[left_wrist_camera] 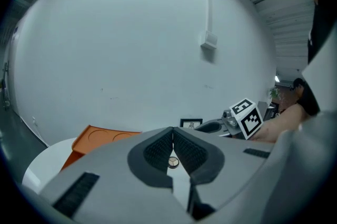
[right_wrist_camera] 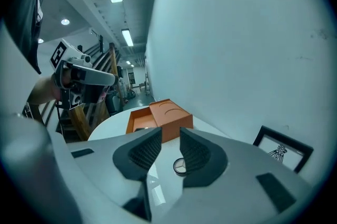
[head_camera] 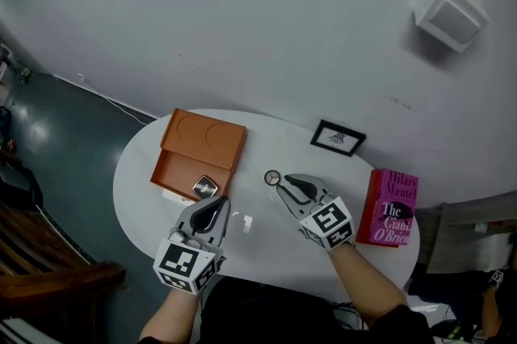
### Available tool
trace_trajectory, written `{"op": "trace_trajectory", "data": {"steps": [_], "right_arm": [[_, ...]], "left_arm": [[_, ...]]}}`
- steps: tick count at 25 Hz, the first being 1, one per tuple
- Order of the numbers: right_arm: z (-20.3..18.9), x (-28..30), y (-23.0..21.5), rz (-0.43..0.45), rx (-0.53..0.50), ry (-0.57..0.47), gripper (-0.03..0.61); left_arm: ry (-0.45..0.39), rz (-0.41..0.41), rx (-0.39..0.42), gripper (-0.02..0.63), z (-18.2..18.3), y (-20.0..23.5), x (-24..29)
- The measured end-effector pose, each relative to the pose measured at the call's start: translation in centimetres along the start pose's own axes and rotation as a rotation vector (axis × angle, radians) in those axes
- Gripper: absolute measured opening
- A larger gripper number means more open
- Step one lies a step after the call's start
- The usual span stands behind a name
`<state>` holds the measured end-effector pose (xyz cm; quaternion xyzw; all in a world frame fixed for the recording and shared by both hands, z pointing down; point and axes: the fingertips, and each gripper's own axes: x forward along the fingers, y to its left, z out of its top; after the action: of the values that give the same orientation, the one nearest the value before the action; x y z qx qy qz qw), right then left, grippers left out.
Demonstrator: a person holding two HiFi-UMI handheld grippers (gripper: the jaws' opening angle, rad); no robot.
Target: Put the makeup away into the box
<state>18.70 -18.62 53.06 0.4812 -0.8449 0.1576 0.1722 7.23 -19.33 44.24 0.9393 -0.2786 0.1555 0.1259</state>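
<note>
An open orange box [head_camera: 179,171] lies at the table's left, its lid [head_camera: 206,139] behind it; the box also shows in the left gripper view [left_wrist_camera: 100,139] and the right gripper view [right_wrist_camera: 158,118]. A dark square compact [head_camera: 205,188] lies in the tray's near corner. A small round compact [head_camera: 272,178] rests on the white table [head_camera: 145,197]. My right gripper [head_camera: 284,182] hovers just right of it, its jaws a narrow gap apart with nothing between [right_wrist_camera: 171,131]; the round compact [right_wrist_camera: 180,166] lies just beyond its right jaw. My left gripper [head_camera: 220,201] is near the box, tips together and empty [left_wrist_camera: 172,130].
A black picture frame [head_camera: 338,138] stands at the back of the table. A pink book [head_camera: 392,207] lies at the right edge. A small clear item [head_camera: 245,222] sits between the two grippers. A wooden chair [head_camera: 48,278] stands left of the table.
</note>
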Motion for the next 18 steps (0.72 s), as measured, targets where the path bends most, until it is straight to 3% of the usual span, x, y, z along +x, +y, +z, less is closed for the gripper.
{"op": "trace_trajectory", "data": {"steps": [2, 4, 12, 18], "right_arm": [[-1.4, 1.3, -0.3, 0.009, 0.015, 0.032, 0.174], [-3.0, 2.5, -0.6, 0.011, 0.019, 0.07, 0.198], [-9.7, 7.1, -2.8, -0.003, 0.022, 0.247, 0.236], [-12.1, 9.2, -2.9, -0.017, -0.024, 0.342, 0.239]], "left_arm": [[0.007, -0.009, -0.001, 0.013, -0.3, 0.2, 0.7], [0.015, -0.016, -0.019, 0.012, -1.0, 0.2, 1.1], [0.108, -0.053, -0.049, 0.012, -4.9, 0.3, 2.9], [0.144, -0.041, -0.071, 0.013, -6.2, 0.9, 2.8]]}}
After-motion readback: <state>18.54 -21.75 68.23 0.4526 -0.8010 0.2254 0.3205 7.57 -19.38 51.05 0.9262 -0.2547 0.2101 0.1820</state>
